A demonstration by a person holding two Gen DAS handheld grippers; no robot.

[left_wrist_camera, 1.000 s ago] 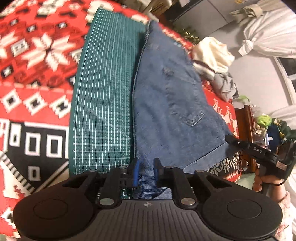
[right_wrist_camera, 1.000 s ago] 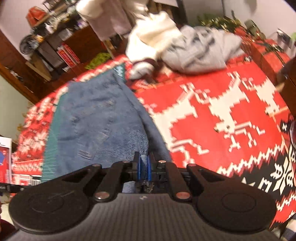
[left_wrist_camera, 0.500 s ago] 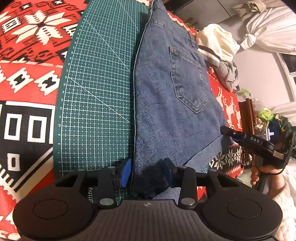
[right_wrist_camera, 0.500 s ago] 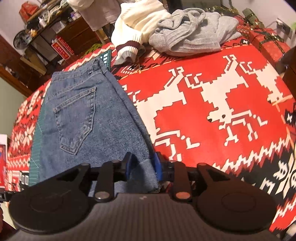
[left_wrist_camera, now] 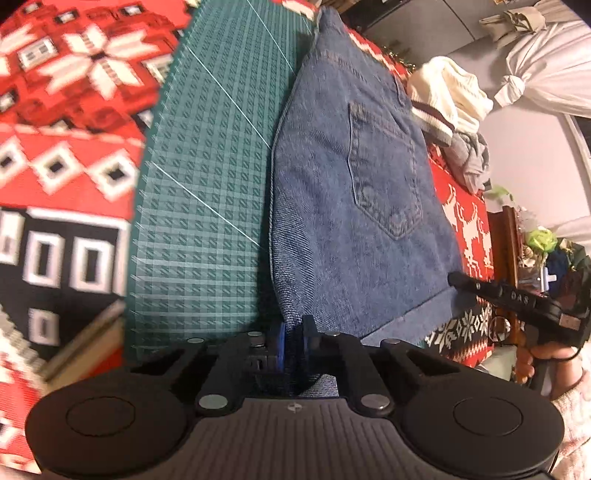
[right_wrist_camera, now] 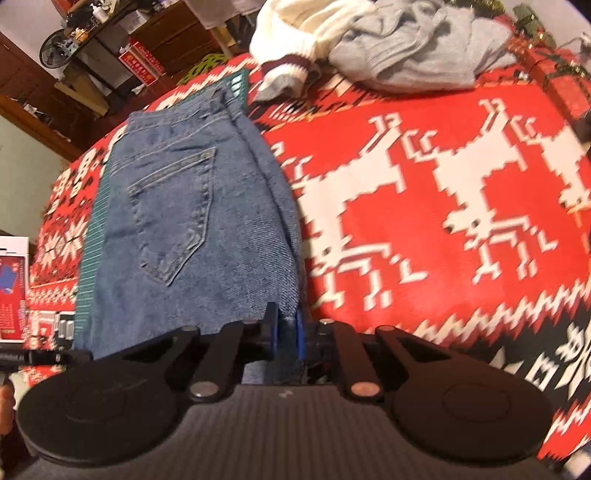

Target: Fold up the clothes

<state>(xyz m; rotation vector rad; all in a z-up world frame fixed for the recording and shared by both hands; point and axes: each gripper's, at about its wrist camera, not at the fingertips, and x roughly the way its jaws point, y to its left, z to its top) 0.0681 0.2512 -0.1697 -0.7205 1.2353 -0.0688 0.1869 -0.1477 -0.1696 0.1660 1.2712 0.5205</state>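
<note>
Jaws of my left gripper and right gripper both pinched on jeans near hem corners. Fold step underway; next I carry hem forward toward waistband.

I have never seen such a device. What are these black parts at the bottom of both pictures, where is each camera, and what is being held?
No robot here: a person holds one two-finger tool in each hand, with a camera on each looking along its fingers. The black shapes are the tools. The left gripper and the right gripper each pinch the near edge of the folded jeans. The jeans lie partly on a green cutting mat over a red patterned cloth. Behind lie a cream sweater and a grey sweater.
</note>
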